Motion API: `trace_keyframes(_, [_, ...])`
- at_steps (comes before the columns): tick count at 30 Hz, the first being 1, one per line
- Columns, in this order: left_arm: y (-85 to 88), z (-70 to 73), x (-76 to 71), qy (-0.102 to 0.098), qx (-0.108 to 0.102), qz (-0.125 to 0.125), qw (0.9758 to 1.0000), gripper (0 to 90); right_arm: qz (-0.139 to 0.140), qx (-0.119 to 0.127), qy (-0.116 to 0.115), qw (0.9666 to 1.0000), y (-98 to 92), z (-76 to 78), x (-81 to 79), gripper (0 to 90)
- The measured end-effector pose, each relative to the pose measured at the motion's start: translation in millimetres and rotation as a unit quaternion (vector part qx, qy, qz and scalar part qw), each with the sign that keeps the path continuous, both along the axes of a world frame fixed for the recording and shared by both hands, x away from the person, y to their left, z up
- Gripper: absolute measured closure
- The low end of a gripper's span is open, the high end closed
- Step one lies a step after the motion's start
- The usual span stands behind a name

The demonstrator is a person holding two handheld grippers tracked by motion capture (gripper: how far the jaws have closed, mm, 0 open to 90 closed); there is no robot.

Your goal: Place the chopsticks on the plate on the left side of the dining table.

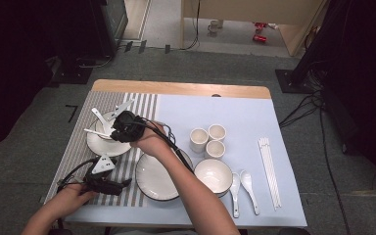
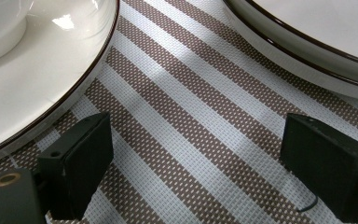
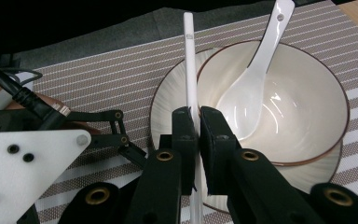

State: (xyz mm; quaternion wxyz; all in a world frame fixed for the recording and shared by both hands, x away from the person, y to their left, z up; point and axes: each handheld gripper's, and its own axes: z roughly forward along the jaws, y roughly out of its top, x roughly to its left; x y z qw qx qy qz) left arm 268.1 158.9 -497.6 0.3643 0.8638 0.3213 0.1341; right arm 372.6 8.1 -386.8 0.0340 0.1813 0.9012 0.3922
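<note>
The chopstick (image 3: 189, 60) stands clamped between the jaws of the right tool (image 3: 195, 122), its white shaft running up toward 12 o'clock past the jaw tips and down out of sight between the tool's arms. The jaws are clenched on it, almost fully together, with only the thin stick between the pads. Just beyond the tips, toward 1 o'clock in the right gripper view, sits a bowl (image 3: 307, 116) on a plate (image 3: 168, 112), and a white spoon (image 3: 251, 88) lies in the bowl with its handle leaning over the far rim; the chopstick crosses the bowl's near-left rim, though I cannot tell whether it touches it. In the high view the right tool (image 1: 126, 126) hangs over that bowl and plate (image 1: 103, 144) at the worktop's (image 1: 254, 112) left side, on a striped mat (image 1: 78, 152). The left tool (image 1: 108, 185) lies low on the mat at about 7 o'clock from the right one, held by the person's left hand (image 1: 71, 193). Its jaws stand released, wide apart with nothing but striped mat (image 2: 191, 140) between them, one plate's rim (image 2: 37, 93) at 10 o'clock and a second plate (image 2: 317, 46) at 2 o'clock in the left gripper view. More chopsticks (image 1: 269, 171) lie well apart at the worktop's right edge.
</note>
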Motion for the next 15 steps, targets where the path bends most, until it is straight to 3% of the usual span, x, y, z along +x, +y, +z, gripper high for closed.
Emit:
trace_keyframes(4, [0.0,0.0,0.0,0.0,0.0,0.0,1.0,9.6,0.002,0.008,0.0,1.0,5.5,-3.0,0.1,85.1])
trace_keyframes(15, [0.3,0.1,0.1,0.0,0.001,-0.001,1.0,9.6,0.01,-0.003,0.0,0.9999,16.1,-18.6,3.4,85.0])
